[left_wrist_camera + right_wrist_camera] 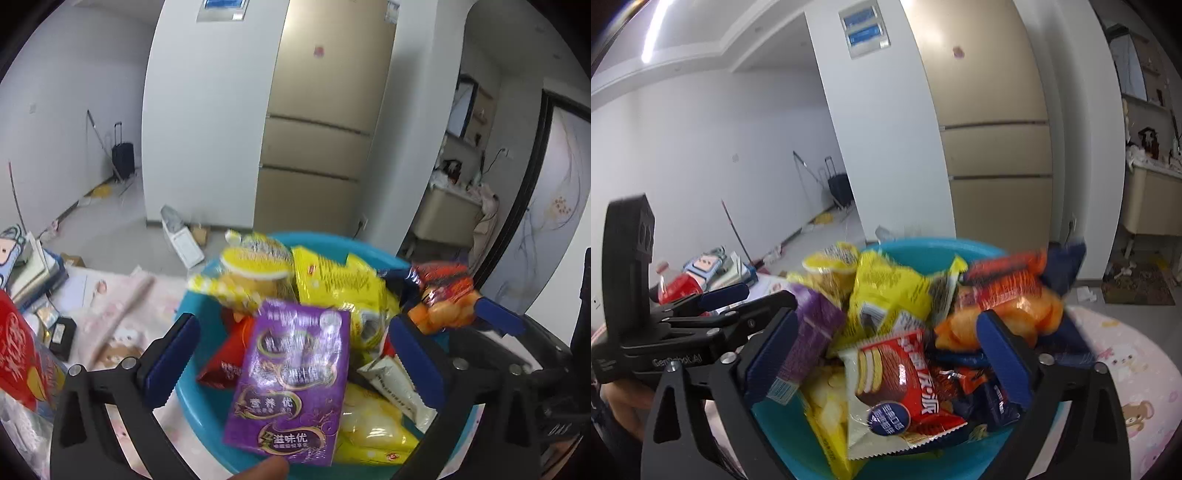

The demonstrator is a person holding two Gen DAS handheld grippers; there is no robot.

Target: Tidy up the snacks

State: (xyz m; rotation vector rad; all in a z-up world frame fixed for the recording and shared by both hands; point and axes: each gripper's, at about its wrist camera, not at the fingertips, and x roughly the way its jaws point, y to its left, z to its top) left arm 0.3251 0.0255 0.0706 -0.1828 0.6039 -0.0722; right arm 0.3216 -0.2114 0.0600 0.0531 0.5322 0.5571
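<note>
One teal basin sat on the table with its pink cartoon cloth, heaped with snack packets. On the heap: one purple packet, one red-and-white pie packet, one orange packet, at least two yellow bags. Left gripper: jaws wide open astride the purple packet, pads clear of it. Right gripper: jaws wide open over the heap, holding nothing. Open cloth lay right of the basin; books lay to its left.
</note>
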